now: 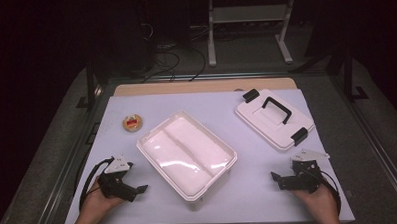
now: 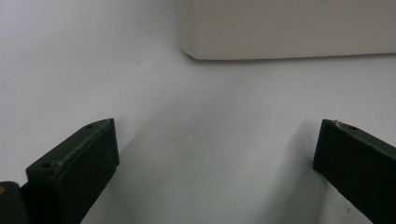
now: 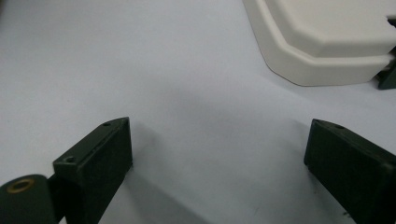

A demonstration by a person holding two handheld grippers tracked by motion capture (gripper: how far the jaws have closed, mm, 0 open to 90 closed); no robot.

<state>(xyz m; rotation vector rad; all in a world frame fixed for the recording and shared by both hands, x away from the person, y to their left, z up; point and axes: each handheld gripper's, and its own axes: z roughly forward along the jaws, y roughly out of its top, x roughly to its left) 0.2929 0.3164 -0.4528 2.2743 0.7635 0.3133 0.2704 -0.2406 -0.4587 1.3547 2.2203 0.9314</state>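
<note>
A: Starting nearest, the left gripper (image 1: 120, 182) and the right gripper (image 1: 295, 176) rest low on the table (image 1: 89, 206) at its near corners, one in each hand. Both are released; in the gripper views each one's jaws stand wide apart with only bare table between them.

B: So nothing held. What sits between them?

A: The box (image 1: 187, 153), open and white, lying slantwise in the middle of the table, just beyond the grippers. The left gripper view catches one corner of it (image 2: 289, 32) ahead.

B: And the lid?

A: The lid (image 1: 275, 118) lies flat at the far right, well apart from the box, its black handle up and a black clasp at each end. The right gripper is the nearer one; its view shows the lid's edge (image 3: 336, 42) ahead.

B: Anything further?

A: A small round tin (image 1: 133, 123) at the far left, untouched.

B: Which step, then?

A: I'd judge nothing has started: hands parked. If closing the box is the job, the next move calls for the right gripper to reach forward and pinch the handle.
</note>
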